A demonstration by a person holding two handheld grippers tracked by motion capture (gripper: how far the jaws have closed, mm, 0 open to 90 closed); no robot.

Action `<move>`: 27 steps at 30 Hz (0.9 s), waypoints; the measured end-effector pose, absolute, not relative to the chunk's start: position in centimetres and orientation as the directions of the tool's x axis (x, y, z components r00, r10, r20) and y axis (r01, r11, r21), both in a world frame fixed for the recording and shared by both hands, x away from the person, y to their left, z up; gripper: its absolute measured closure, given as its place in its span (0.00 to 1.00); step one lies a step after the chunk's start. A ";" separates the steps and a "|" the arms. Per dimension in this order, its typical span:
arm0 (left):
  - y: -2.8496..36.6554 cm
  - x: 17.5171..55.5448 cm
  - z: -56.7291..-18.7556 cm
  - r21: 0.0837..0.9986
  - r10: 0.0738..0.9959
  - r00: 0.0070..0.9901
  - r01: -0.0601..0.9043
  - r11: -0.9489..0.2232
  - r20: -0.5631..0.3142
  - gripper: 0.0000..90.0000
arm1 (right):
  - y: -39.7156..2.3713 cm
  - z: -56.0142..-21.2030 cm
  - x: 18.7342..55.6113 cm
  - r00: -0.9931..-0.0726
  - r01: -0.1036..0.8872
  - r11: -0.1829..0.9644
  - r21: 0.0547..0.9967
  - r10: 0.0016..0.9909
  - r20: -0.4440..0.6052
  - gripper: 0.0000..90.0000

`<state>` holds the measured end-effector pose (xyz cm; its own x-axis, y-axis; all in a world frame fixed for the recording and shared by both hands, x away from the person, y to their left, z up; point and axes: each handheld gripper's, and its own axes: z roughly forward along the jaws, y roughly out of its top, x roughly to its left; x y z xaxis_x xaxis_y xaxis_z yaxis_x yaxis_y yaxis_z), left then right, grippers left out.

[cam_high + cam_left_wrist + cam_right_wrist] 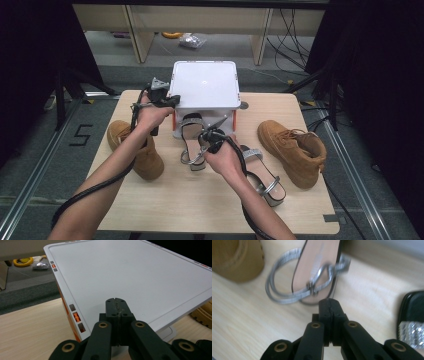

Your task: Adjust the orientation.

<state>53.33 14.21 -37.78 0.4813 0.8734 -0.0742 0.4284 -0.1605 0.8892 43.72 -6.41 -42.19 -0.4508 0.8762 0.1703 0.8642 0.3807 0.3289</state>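
Black tongs, the right tongs (329,305), sit pressed together at the toe edge of a silver-strapped sandal (317,270), seemingly pinching its sole edge, though blur leaves that unsure. To move it cleanly, I would lift level and keep the loose straps from snagging. Left tongs (116,305) are also closed, empty, resting over the lid of the white box (130,277). On the table (200,200) lie two sandals and two tan boots (292,150), beside one box.
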 end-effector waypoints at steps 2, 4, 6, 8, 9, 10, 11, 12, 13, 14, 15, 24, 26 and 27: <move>14.1 53.3 -37.8 0.891 0.875 0.477 0.428 -0.152 -0.080 0.99 | -6.5 -42.7 43.1 -0.466 0.856 0.395 0.335 0.869 0.167 1.00; 14.1 53.3 -37.8 0.890 0.875 0.477 0.428 -0.154 -0.078 0.99 | -6.2 -43.1 42.4 -0.467 0.866 0.394 0.309 0.858 0.215 1.00; 14.1 53.3 -37.7 0.890 0.876 0.477 0.428 -0.156 -0.076 0.99 | -6.2 -43.8 42.1 -0.510 0.838 0.432 0.333 0.837 0.197 1.00; 14.1 53.4 -37.8 0.891 0.875 0.477 0.429 -0.151 -0.082 0.99 | -6.0 -44.5 41.9 -0.516 0.835 0.436 0.336 0.832 0.205 1.00; 14.1 53.4 -37.8 0.891 0.874 0.478 0.428 -0.152 -0.081 0.99 | -5.8 -44.6 41.8 -0.501 0.848 0.428 0.313 0.840 0.209 1.00; 14.1 53.4 -37.8 0.891 0.874 0.479 0.427 -0.152 -0.081 0.99 | -5.6 -44.9 41.7 -0.502 0.843 0.426 0.327 0.841 0.200 1.00; 14.2 53.4 -37.8 0.891 0.873 0.480 0.427 -0.151 -0.082 0.99 | -5.2 -45.2 41.7 -0.502 0.846 0.427 0.320 0.840 0.206 1.00; 14.2 53.4 -37.8 0.889 0.873 0.483 0.428 -0.163 -0.072 0.99 | -5.2 -45.2 41.7 -0.502 0.846 0.427 0.320 0.840 0.206 1.00; 14.2 53.3 -37.8 0.889 0.873 0.483 0.427 -0.166 -0.069 0.99 | -5.2 -45.6 41.9 -0.539 0.820 0.454 0.349 0.818 0.200 1.00; 14.1 53.3 -37.8 0.891 0.874 0.480 0.426 -0.157 -0.076 0.99 | -5.2 -45.8 42.0 -0.555 0.807 0.470 0.358 0.810 0.189 1.00; 14.1 53.4 -37.8 0.891 0.874 0.480 0.427 -0.154 -0.079 0.99 | -4.9 -45.9 42.0 -0.541 0.815 0.450 0.365 0.816 0.203 1.00; 14.1 53.4 -37.8 0.891 0.873 0.482 0.426 -0.159 -0.075 0.99 | -4.6 -46.2 42.1 -0.493 0.836 0.391 0.386 0.844 0.212 1.00; 14.1 53.3 -37.8 0.891 0.873 0.482 0.425 -0.161 -0.072 0.99 | -4.6 -46.3 42.0 -0.484 0.835 0.378 0.399 0.850 0.209 1.00; 14.1 53.3 -37.8 0.891 0.873 0.482 0.426 -0.161 -0.072 0.99 | -4.7 -46.0 42.0 -0.496 0.819 0.380 0.429 0.846 0.198 1.00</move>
<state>53.34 14.10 -37.76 0.4816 0.8734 -0.0724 0.4255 -0.1608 0.8905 42.02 -4.70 -46.00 -0.4958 0.8456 0.1978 0.8194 0.3800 0.4293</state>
